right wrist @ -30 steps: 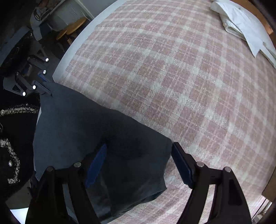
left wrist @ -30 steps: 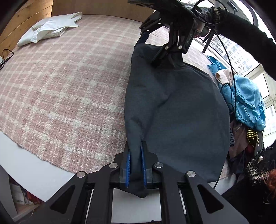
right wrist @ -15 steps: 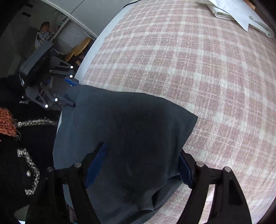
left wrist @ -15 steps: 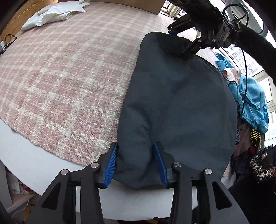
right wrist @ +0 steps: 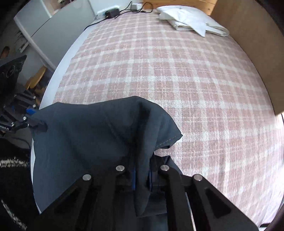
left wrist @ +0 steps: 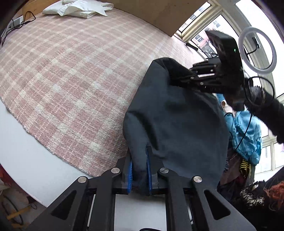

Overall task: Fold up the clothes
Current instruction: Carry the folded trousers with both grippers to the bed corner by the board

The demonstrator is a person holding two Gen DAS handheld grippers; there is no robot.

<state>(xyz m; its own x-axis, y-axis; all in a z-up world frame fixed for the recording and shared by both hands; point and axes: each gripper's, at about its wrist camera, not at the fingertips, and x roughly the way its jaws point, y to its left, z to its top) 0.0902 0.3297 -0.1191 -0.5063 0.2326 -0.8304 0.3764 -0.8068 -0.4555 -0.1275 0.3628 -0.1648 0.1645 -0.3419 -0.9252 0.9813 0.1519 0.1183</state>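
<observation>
Left gripper [left wrist: 139, 170]: jaws nearly closed, blue pads pinching a near fold of the dark blue garment [left wrist: 177, 124]. Right gripper [right wrist: 142, 175]: jaws likewise drawn in tight, clamped on a bunched edge of the same cloth, stitched hem visible just to its right.

The garment hangs between the two grippers over the near edge of the bed [left wrist: 62, 80], partly draped on the pink plaid cover.

Count: one dark garment, two grippers, one folded white garment [right wrist: 191, 19] at the far end of the bed by the wooden headboard.

Left wrist view alone shows the windows, a ring light [left wrist: 257, 48] and a heap of blue and mixed clothes [left wrist: 246, 136] at right. Right wrist view alone shows a power strip [right wrist: 108, 12] with cables at far left and a grey cabinet [right wrist: 53, 23].
</observation>
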